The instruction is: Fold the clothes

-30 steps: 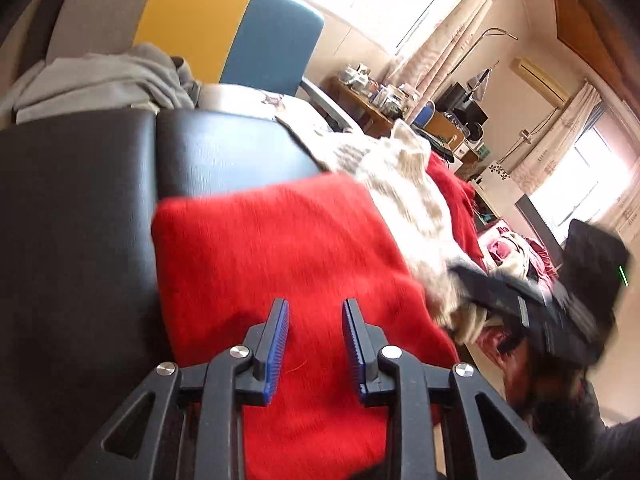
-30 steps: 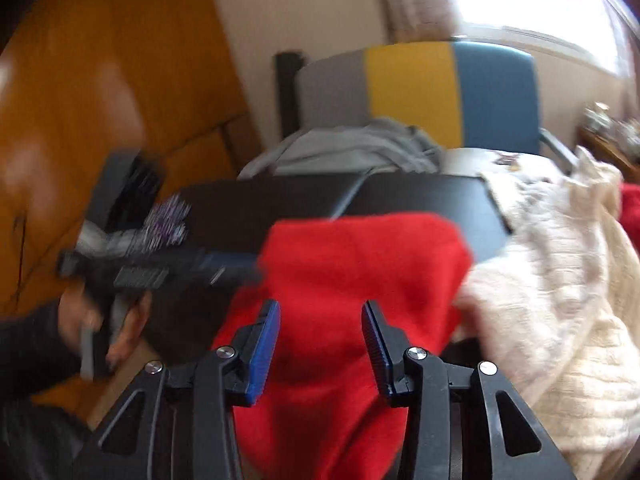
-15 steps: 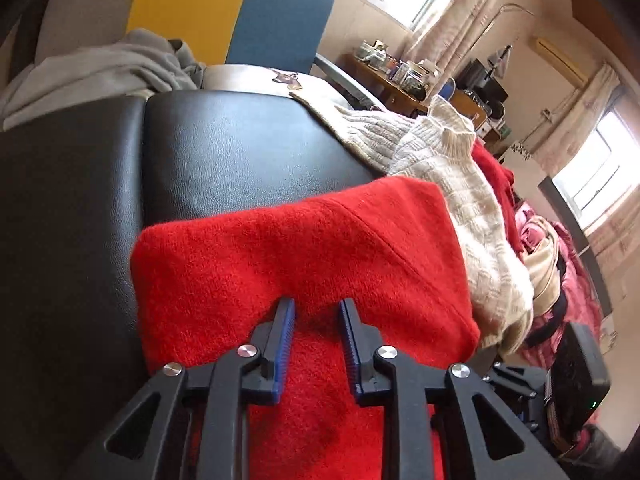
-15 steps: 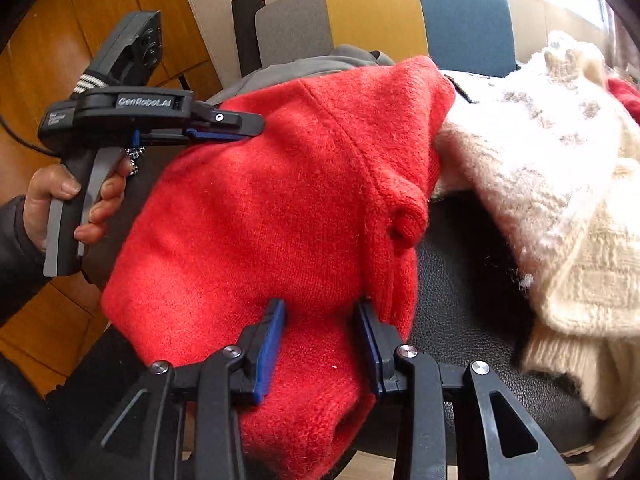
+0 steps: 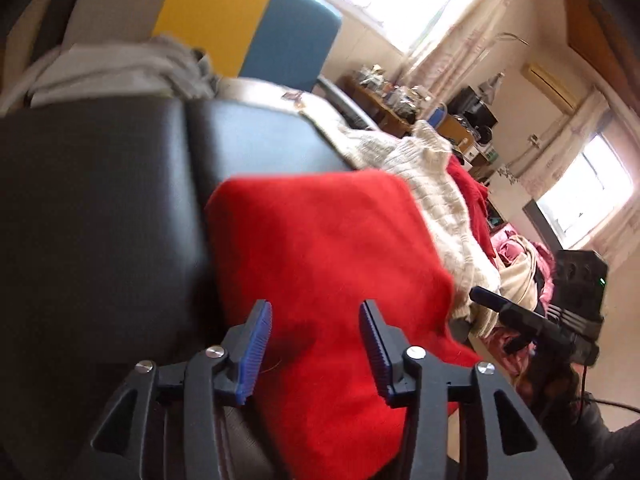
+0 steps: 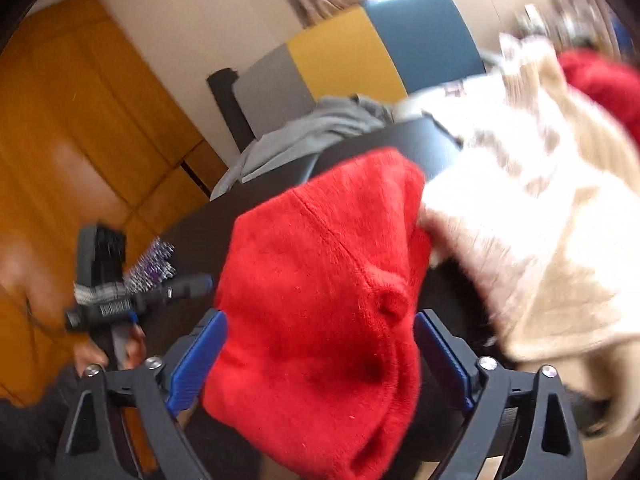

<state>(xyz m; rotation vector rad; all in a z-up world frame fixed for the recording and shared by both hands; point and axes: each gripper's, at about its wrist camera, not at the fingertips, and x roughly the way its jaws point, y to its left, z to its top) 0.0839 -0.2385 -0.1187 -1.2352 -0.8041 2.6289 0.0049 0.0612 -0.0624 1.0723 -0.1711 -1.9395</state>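
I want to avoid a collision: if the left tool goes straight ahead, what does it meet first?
Probably the folded red knit sweater on the black padded seat; it lies directly before the open left tool.

Each camera sits low behind its own fingers, very close to the red sweater [image 5: 320, 264] [image 6: 332, 320]. The left one looks from the sweater's left, the right one from its right. Both see the sweater and the striped chair [image 5: 248, 28] [image 6: 360, 60].
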